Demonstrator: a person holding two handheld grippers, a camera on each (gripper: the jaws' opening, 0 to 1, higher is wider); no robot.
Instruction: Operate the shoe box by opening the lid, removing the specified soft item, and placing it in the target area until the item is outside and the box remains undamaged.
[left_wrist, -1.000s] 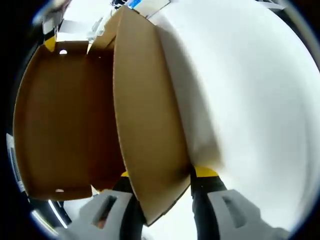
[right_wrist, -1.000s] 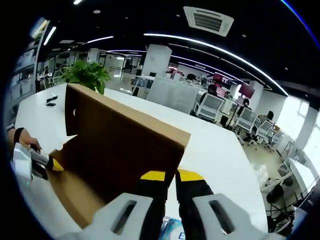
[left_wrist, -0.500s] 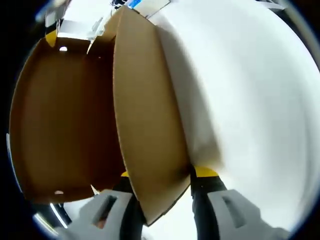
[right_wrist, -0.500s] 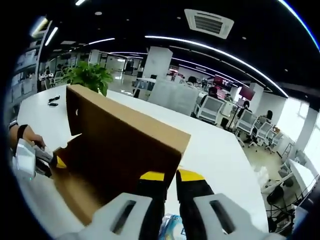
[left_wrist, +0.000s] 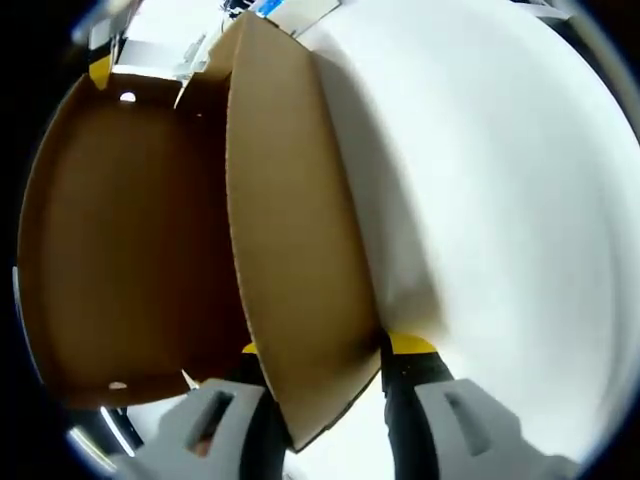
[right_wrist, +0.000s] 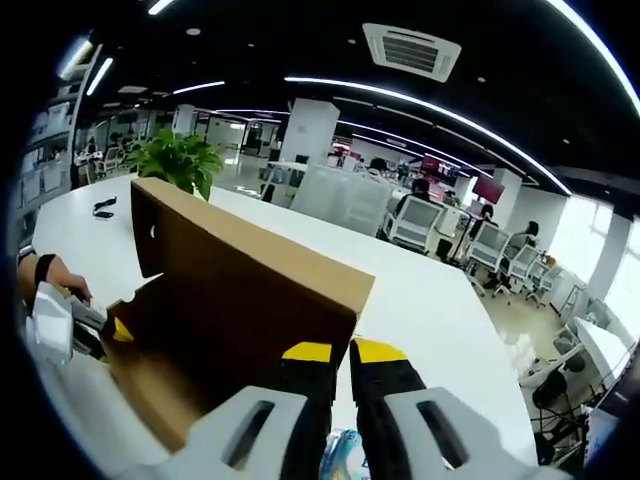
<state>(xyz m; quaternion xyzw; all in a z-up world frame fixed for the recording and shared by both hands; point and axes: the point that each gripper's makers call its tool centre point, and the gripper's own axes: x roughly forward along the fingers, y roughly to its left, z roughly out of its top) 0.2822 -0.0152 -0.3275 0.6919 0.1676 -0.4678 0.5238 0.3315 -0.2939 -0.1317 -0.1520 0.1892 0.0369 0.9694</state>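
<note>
1. Cardboard shoe box (right_wrist: 215, 330) sits on white counter (right_wrist: 440, 300), lid (right_wrist: 240, 290) raised upright.
2. Left tongs (left_wrist: 322, 350) clamp a box wall edge betw. the jaws; seen far left in right gripper view (right_wrist: 85, 325) w/ a hand (right_wrist: 40, 275).
3. Right tongs (right_wrist: 338, 352) nearly closed on lid's edge.
4. Potted plant (right_wrist: 180, 158) & office chairs (right_wrist: 425, 222) behind.

Materials on my two feeds: cardboard, plastic, smooth bench top.

I log the shoe box (left_wrist: 290, 260) as plain brown cardboard, matt, its cut edge raw; the lid (right_wrist: 240, 300) is the same matt board. My left tongs (left_wrist: 325, 350) and right tongs (right_wrist: 333, 352) look like grey moulded plastic with yellow tips. The bench (left_wrist: 500, 200) is white, smooth, faintly sheened.
</note>
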